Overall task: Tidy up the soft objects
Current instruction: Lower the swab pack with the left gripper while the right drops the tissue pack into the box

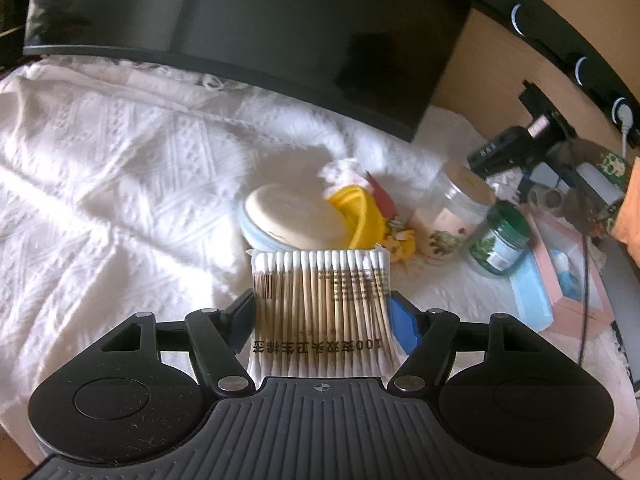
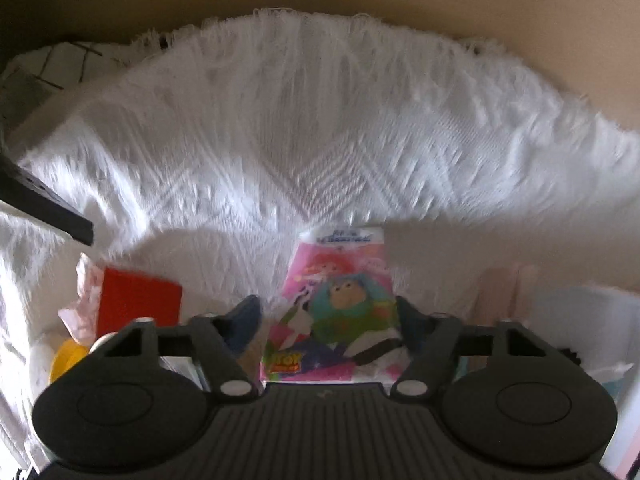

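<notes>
My left gripper [image 1: 322, 312] is shut on a clear pack of cotton swabs [image 1: 322, 300] with wooden sticks, held upright above the white textured cloth [image 1: 120, 184]. My right gripper [image 2: 328, 320] is shut on a pink Toy Story tissue pack [image 2: 336, 308], held over the white cloth [image 2: 320, 140]. Past the swabs lie a round cream powder puff [image 1: 292, 216] on a pale blue dish, a yellow soft piece [image 1: 360, 216] and a small white and pink crumpled item [image 1: 342, 172].
A black monitor [image 1: 260, 24] stands at the back. Two jars, one pale [image 1: 452, 216] and one green [image 1: 500, 236], and a pink box [image 1: 568, 264] sit to the right. In the right wrist view a red block [image 2: 138, 304] lies left, and pale packs lie right.
</notes>
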### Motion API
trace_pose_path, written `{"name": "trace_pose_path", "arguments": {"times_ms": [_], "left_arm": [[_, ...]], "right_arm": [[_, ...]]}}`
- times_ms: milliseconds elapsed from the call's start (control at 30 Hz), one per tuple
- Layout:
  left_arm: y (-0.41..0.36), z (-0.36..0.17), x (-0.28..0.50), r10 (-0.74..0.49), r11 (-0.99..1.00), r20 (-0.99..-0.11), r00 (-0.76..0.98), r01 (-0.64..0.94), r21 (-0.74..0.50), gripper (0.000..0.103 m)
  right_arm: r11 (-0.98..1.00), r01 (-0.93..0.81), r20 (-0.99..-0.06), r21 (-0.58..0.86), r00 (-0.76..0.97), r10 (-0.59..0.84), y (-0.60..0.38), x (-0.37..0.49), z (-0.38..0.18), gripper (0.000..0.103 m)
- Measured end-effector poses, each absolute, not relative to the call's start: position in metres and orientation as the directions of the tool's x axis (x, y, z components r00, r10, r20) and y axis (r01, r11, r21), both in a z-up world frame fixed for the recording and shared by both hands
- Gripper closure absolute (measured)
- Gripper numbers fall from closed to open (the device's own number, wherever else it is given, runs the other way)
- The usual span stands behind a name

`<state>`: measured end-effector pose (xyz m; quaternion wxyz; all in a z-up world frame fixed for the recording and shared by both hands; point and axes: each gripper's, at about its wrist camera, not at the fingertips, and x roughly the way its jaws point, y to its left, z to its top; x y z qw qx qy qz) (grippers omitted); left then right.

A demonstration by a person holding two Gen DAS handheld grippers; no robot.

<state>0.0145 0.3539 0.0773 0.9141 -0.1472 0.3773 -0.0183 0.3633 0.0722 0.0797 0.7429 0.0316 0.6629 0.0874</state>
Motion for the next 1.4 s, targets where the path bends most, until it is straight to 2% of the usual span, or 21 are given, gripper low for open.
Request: {"name": "trace_pose_path", "arguments": {"times_ms": [33,167,267,367,500,633,767,900,1033,1133,1233,1300,1333,1400], "left_arm": [[0.357,0.078,0.016,-0.135,0.957,-0.686,0.715,-0.086,-0.277,0.029],[0.373,0.1,0.029,-0.085,0.967,-0.655,0.751,-0.098,-0.237,0.029],[0.38,0.137,0.045,-0.03,0.977,-0.605,0.796,-0.105,-0.186,0.029],[0.366,0.175,0.063,-0.036,0.987,-0.549,0.835,-0.057,-0.15,0.029],[0.321,0.208,0.091,-0.166,0.98,-0.498,0.851,0.088,-0.176,0.029],[0.258,0.214,0.121,-0.331,0.943,-0.504,0.798,0.256,-0.214,0.029],[0.192,0.204,0.154,-0.489,0.872,-0.528,0.694,0.401,-0.28,0.029],[0.138,0.181,0.178,-0.587,0.809,-0.566,0.579,0.448,-0.381,0.029],[0.093,0.15,0.195,-0.632,0.771,-0.586,0.506,0.481,-0.417,0.029],[0.076,0.122,0.213,-0.692,0.721,-0.541,0.478,0.493,-0.487,0.028],[0.052,0.089,0.232,-0.691,0.719,-0.592,0.415,0.473,-0.509,0.028],[0.039,0.069,0.239,-0.619,0.778,-0.666,0.417,0.44,-0.448,0.028],[0.036,0.064,0.24,-0.599,0.793,-0.68,0.424,0.434,-0.428,0.027],[0.037,0.065,0.24,-0.606,0.792,-0.652,0.455,0.419,-0.444,0.028]], "right_arm": [[0.984,-0.083,-0.98,0.155,0.116,0.164,0.071,0.362,0.082,0.054],[0.982,-0.097,-0.961,0.161,0.21,0.178,0.064,0.353,0.117,0.055],[0.962,-0.149,-0.91,0.229,0.317,0.266,0.052,0.334,0.178,0.055],[0.941,-0.215,-0.841,0.261,0.428,0.331,0.032,0.302,0.243,0.055],[0.939,-0.245,-0.761,0.243,0.552,0.341,-0.009,0.252,0.303,0.055],[0.956,-0.204,-0.707,0.211,0.644,0.293,-0.057,0.212,0.323,0.055],[0.978,-0.149,-0.658,0.148,0.723,0.209,-0.099,0.184,0.317,0.055],[0.987,-0.072,-0.657,0.141,0.74,0.148,-0.132,0.172,0.292,0.055],[0.978,0.001,-0.667,0.207,0.731,0.14,-0.162,0.161,0.259,0.055],[0.965,0.056,-0.676,0.255,0.724,0.136,-0.182,0.156,0.235,0.055],[0.951,0.096,-0.701,0.294,0.698,0.146,-0.193,0.159,0.203,0.055],[0.947,0.1,-0.713,0.304,0.684,0.156,-0.194,0.16,0.181,0.055],[0.949,0.101,-0.714,0.3,0.683,0.153,-0.192,0.162,0.171,0.055],[0.956,0.097,-0.708,0.278,0.693,0.136,-0.187,0.162,0.152,0.054]]}}
